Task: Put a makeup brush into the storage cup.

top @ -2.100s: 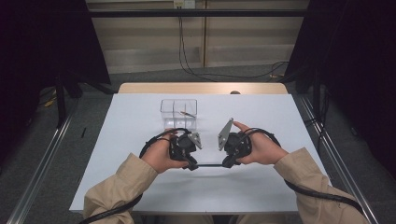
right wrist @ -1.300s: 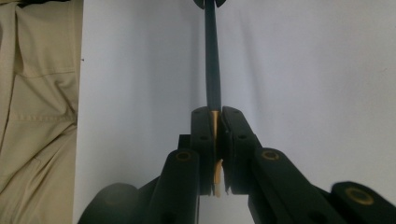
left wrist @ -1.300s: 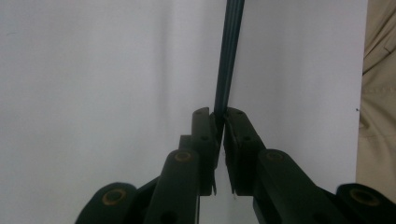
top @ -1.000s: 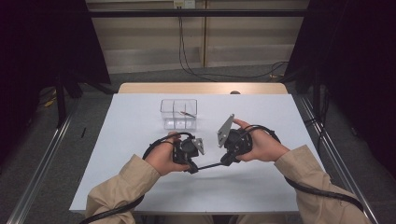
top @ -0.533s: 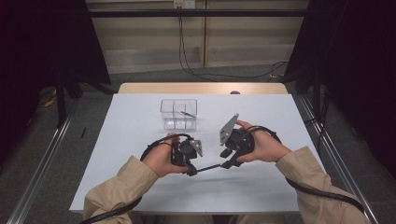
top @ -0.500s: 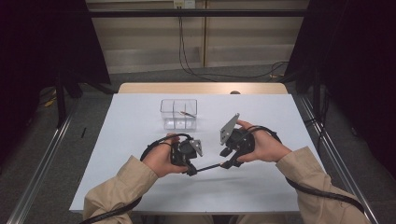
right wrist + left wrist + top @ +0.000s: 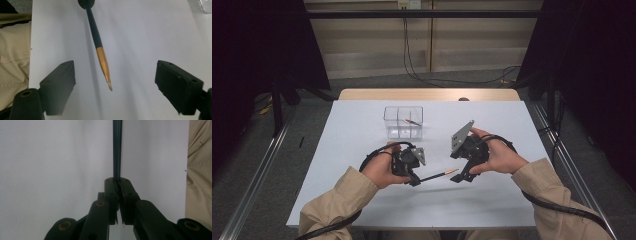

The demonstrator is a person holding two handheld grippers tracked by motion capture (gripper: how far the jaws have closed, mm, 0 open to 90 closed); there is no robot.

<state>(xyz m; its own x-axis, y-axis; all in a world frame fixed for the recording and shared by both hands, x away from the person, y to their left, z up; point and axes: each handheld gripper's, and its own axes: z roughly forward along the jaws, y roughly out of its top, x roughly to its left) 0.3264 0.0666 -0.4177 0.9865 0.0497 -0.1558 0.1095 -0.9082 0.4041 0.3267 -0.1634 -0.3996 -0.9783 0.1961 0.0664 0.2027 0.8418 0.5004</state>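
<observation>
My left claw [image 7: 119, 188] is clamped on the brush [image 7: 100, 47]; my right claw [image 7: 115, 82] has just opened wide, brush tip between. I should steady it low centre before regripping.

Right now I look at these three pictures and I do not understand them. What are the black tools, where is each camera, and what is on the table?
A person sits at a white table with a hand-held gripper in each hand. One picture looks down from above; the other two come from a camera riding on each gripper, looking along its black fingers. The left gripper is shut on a thin dark brush with a gold band and pale tip. The right gripper has just been opening; its fingers stand apart on either side of the brush tip without touching it. Farther back stands a clear divided box with a small item inside, too small to identify.
</observation>
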